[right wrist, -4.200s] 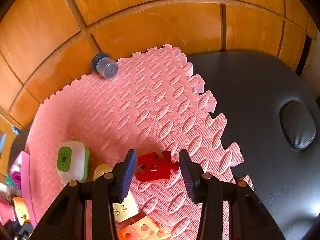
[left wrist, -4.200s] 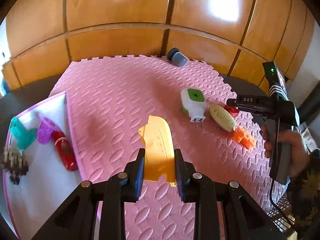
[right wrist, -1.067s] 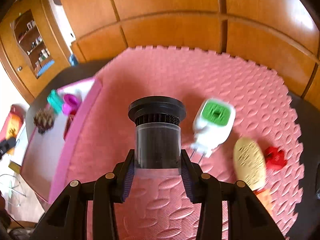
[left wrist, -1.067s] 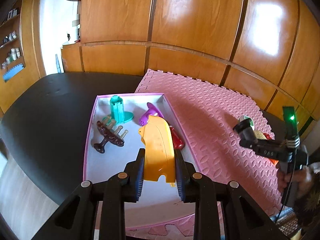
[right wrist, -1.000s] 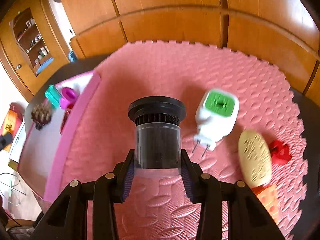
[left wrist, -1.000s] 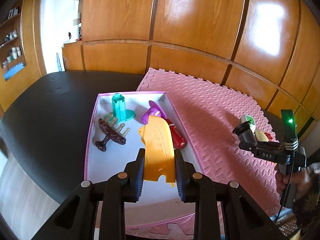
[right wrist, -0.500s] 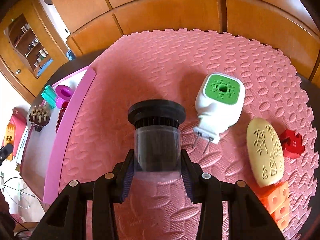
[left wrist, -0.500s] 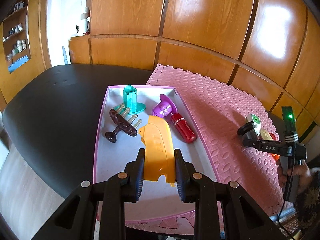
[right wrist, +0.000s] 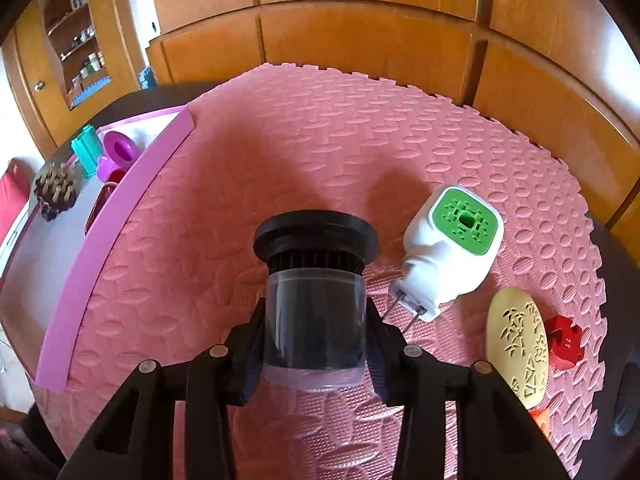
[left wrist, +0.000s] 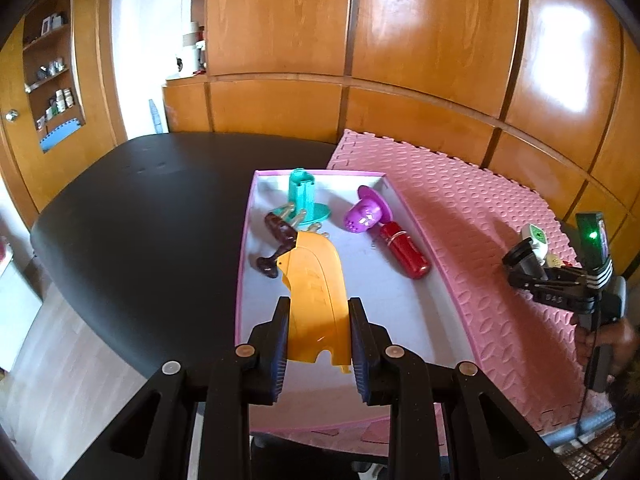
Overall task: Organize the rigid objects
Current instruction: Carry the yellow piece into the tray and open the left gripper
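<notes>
Your left hand-held gripper (left wrist: 318, 338) clamps yellow plastic piece (left wrist: 314, 296) above near part of pink tray (left wrist: 448, 296). Your right hand-held gripper (right wrist: 316, 344) grips black-capped jar (right wrist: 316, 280) over pink mat (right wrist: 280, 128), tray at far left.

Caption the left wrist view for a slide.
Left tool holds a yellow plastic piece over the pink tray of sorted items.

A wall of glossy wooden panels (left wrist: 420, 40) is seen behind the black table (left wrist: 152, 208). An open shelf unit (left wrist: 52, 80) with small bottles is set at ten o'clock in the left wrist view. Pale floorboards (left wrist: 68, 368) are shown at eight o'clock below the table's edge.
</notes>
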A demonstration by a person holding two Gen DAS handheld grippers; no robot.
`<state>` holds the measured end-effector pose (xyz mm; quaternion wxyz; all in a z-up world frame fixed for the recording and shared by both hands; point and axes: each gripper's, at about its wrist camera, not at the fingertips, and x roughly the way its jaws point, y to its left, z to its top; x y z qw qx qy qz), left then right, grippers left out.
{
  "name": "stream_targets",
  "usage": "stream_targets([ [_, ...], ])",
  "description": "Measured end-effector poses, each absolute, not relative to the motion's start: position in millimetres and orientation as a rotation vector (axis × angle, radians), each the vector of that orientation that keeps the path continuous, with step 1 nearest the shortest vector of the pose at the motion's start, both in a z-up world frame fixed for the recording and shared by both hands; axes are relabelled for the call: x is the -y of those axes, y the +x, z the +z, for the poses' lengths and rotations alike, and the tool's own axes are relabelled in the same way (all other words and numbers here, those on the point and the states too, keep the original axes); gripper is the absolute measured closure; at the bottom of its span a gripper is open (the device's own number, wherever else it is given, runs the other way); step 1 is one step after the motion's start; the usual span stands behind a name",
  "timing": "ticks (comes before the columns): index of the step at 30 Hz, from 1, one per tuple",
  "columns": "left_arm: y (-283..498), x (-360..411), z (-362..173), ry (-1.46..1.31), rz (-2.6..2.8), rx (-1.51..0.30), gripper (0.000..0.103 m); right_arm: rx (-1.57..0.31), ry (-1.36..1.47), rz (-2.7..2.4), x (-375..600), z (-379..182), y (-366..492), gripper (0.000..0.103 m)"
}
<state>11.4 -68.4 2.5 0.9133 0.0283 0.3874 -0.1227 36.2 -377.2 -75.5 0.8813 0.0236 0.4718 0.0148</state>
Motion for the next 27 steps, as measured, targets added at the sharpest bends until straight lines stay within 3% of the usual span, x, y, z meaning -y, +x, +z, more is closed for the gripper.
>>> stream_targets([
  [27,61.7,58.1,-44.7,-0.015,-0.352,-0.969,0.075,-0.941,0.03,0.021,375.2,-76.2,32.4,0.06],
])
